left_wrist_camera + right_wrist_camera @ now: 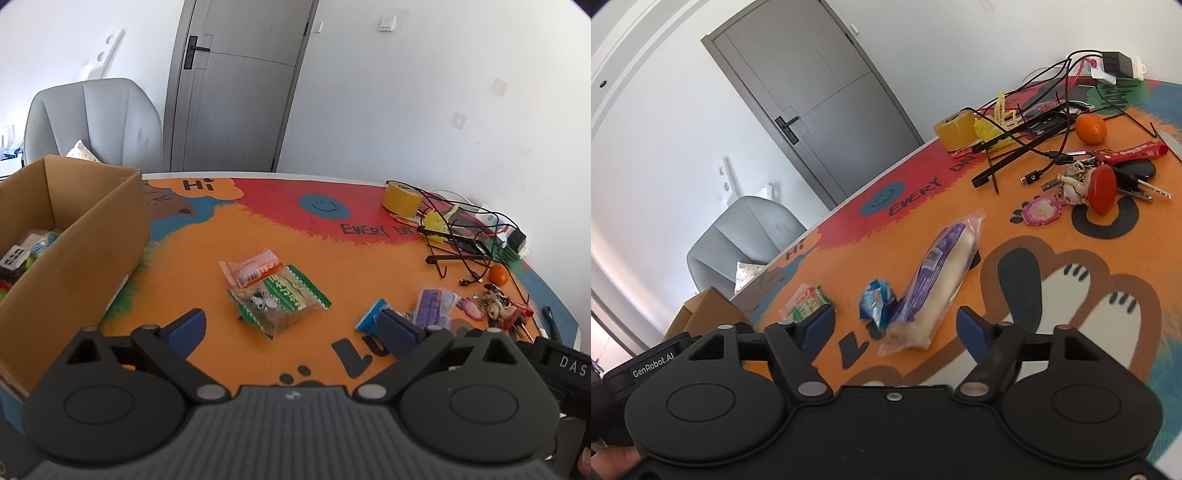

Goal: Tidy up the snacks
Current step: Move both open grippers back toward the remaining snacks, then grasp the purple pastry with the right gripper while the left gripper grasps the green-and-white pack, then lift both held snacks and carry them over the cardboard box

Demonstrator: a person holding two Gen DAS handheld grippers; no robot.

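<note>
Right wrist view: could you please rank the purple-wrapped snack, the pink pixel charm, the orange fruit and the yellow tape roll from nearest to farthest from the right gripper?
From the right gripper:
1. Purple-wrapped snack, straight ahead, reaching between the open fingers.
2. Pink pixel charm, farther out, to the right.
3. Orange fruit and yellow tape roll, both at the cluttered far edge; too close to call.

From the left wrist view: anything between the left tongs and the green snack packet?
Nothing visible. The left tongs stand open, with only bare table mat up to the green snack packet. An orange packet overlaps its far edge, beyond the approach. The cardboard box sits off to the left.
</note>
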